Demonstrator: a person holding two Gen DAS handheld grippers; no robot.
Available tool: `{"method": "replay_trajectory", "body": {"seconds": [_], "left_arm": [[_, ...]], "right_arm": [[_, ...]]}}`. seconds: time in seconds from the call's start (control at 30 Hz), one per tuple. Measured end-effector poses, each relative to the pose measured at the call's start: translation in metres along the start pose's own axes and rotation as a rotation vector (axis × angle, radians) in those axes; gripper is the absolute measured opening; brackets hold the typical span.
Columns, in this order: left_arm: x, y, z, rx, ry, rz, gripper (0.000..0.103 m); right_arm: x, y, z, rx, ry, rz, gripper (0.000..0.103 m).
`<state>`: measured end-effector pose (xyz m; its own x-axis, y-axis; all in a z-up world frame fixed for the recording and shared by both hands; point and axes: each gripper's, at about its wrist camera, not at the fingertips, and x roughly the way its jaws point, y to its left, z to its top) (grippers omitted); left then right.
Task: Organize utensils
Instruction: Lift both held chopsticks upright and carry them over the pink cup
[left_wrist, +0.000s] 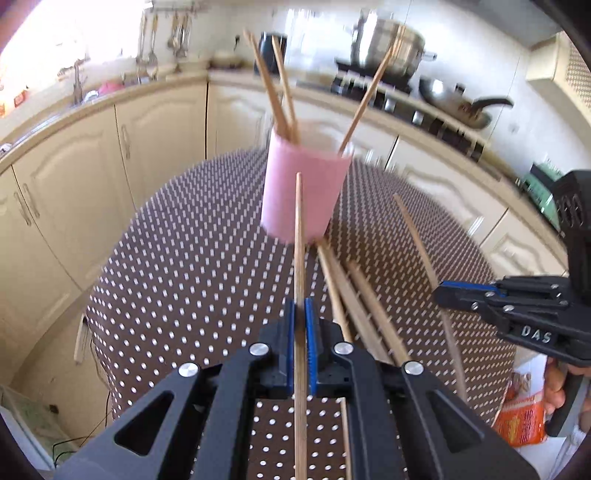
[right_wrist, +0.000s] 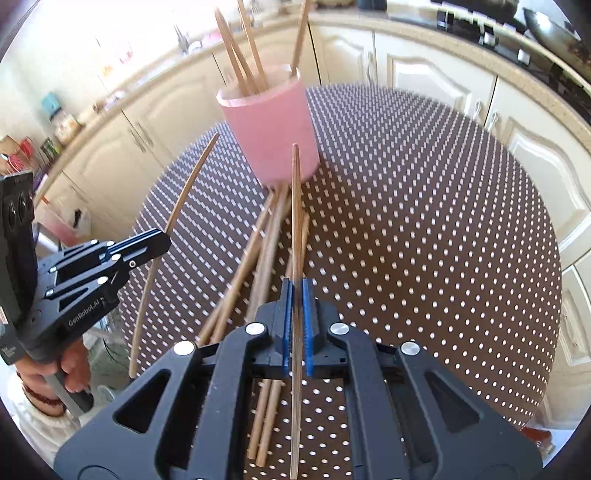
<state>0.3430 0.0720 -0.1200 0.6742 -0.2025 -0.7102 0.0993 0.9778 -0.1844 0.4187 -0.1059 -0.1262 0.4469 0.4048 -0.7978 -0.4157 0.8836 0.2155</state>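
While gripping a chopstick (right_wrist: 295, 206), right tongs (left_wrist: 448, 291) read "DAS".

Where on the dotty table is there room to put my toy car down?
Bare cloth lies right of the pink cup, out to the table edge, and on the cup's other side toward the cabinets. It is crowded just in front of the cup, where loose chopsticks lie piled, and where the left gripper and right gripper each hold one.
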Motion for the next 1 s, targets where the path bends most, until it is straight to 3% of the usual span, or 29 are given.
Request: {"method": "replay_trajectory", "body": {"seconds": [0.33,1.0], "left_arm": [[-0.048,-0.020,0.018,-0.001,-0.193,-0.028,0.006],[-0.086,-0.023,0.030,-0.020,-0.417,-0.043,0.006]], "right_arm": [[-0.036,0.028,0.019,-0.001,-0.192,0.040,0.006],[-0.063,0.064,0.032,-0.058,-0.333,0.109,0.006]]}}
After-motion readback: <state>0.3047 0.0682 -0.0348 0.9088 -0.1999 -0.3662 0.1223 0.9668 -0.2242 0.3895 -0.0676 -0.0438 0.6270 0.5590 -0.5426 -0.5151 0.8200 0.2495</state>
